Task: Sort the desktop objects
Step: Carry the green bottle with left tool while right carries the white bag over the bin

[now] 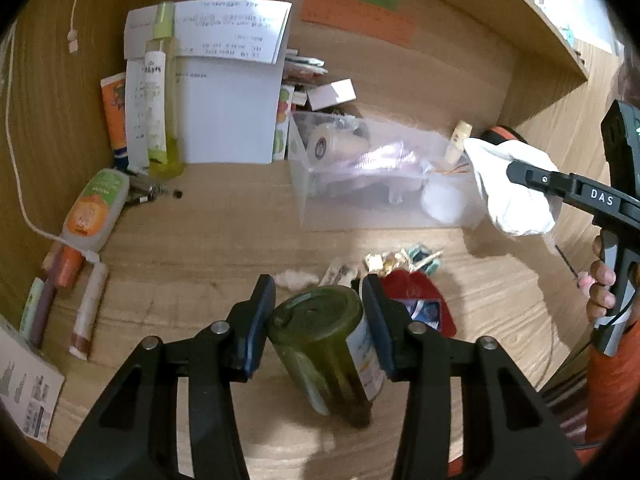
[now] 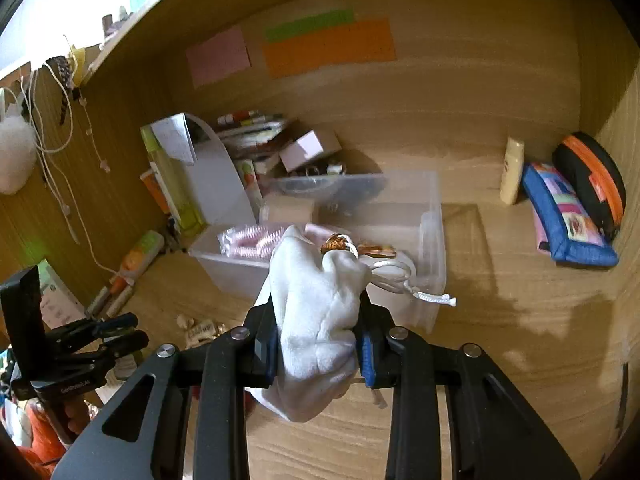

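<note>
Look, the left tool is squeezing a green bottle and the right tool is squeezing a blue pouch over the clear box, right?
Not quite. The left tool is squeezing the green bottle, but the right tool is squeezing a white pouch, not a blue one, near the clear box. The right wrist view shows it; the blue pouch lies on the desk by the right wall.

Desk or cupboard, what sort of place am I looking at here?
Most likely a wooden study desk set under a shelf at home. Sticky notes are stuck on the back panel, a clear storage box sits in the middle, and pencil cases lie in the corner.
</note>
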Demonstrator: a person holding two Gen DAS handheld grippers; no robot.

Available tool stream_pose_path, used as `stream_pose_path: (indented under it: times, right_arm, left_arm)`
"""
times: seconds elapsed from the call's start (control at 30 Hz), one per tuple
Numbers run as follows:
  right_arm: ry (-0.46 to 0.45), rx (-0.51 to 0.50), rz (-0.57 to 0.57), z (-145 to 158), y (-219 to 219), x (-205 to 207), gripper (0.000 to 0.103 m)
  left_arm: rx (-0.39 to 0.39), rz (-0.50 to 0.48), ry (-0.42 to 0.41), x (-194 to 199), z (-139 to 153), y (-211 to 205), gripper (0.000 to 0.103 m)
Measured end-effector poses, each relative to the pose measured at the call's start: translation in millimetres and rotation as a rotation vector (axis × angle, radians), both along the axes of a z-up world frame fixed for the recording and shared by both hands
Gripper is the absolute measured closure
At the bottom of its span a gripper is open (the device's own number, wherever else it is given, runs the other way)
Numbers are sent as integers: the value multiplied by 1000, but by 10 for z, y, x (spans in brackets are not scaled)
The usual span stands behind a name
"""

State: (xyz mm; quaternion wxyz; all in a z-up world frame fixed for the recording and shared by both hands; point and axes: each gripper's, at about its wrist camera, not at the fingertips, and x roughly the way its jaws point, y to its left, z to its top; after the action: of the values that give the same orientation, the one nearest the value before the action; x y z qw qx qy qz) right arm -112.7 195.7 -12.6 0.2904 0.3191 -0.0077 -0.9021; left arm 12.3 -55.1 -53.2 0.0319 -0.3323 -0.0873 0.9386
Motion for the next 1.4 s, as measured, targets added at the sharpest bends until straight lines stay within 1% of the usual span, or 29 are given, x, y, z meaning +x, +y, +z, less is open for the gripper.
stream_pose_path:
  times: [0.17,0.37,0.6,0.8,1.07,1.27,1.4]
  right_arm:
    - [35,-26,1,132,18,-61,76]
    - [62,-49,0,247,18,-204,76]
    - [71,-63,-3,316,-25,-427,76]
    - [58,-67,-8,320,-61,-660,76]
    - [25,-55,-6,236,-178,-965,76]
    - [-15,-17,-6,30,-300,-1175,76]
    - [-34,13,-12,-114,-330,-1256,76]
  left_arm:
    - [15,2,36,-54,134,0,60]
    - [31,5,94,-194,381,-27,60]
    - [-13,9,155,-448,718,-15,60]
    - [-29,3,165,-733,904,-35,60]
    - [-37,11,153,-1080,947,-17,60]
    - [-47,16,114,-1371,852,3,60]
    - [-50,14,78,-1555,729,20,60]
